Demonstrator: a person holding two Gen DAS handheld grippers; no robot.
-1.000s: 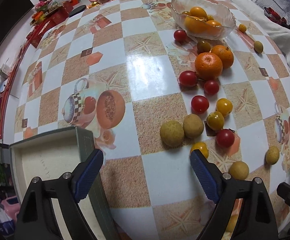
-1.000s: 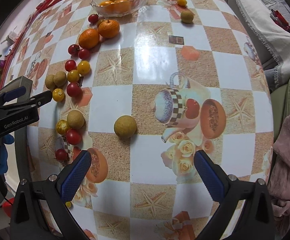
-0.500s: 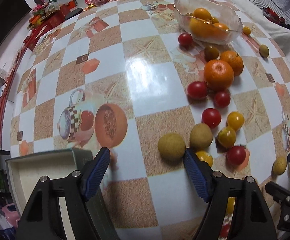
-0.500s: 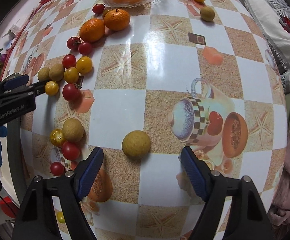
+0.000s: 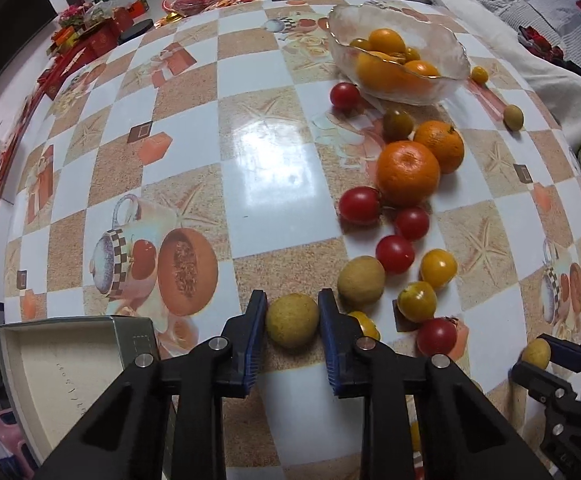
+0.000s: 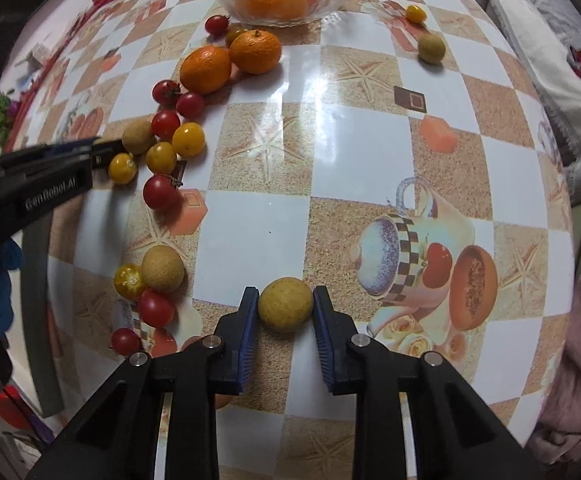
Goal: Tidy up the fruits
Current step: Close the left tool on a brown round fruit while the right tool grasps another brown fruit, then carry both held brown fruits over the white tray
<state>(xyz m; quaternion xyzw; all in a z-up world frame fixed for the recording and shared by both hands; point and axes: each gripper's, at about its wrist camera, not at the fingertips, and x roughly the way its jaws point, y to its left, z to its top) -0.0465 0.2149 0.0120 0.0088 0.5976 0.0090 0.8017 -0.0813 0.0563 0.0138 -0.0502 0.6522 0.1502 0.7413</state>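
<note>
Left longan (image 5: pixel 292 321): a tan round fruit sitting on the table (image 5: pixel 274 176), squeezed between the blue pads of the left gripper (image 5: pixel 292 322); both pads touch its sides
Left jaws: closed onto that longan, fruit near the pad tips
Right longan (image 6: pixel 286 305): another tan round fruit on the table, held between the pads of the right gripper (image 6: pixel 286 307), pads touching either side
Right jaws: closed onto this longan, again near the tips
Just right of the left jaws: a second tan longan (image 5: pixel 361 281), with a yellow tomato (image 5: pixel 364 325) partly hidden behind the right-hand pad
Ahead and right of the left jaws: red cherry tomatoes (image 5: pixel 395 254), yellow tomatoes (image 5: pixel 438 268), then two oranges (image 5: pixel 408 172) touching each other
Far ahead of the left jaws: a glass bowl (image 5: pixel 434 36) holding orange and yellow fruit
Left of the left jaws: an open box (image 5: pixel 58 364) with a pale inside, at the table's near edge
Left of the right jaws: a longan (image 6: pixel 162 268) touching a yellow tomato, two red tomatoes below them
Far ahead and right of the right jaws: a lone longan (image 6: pixel 431 49) and a small yellow tomato (image 6: pixel 416 13), apart from the rest
</note>
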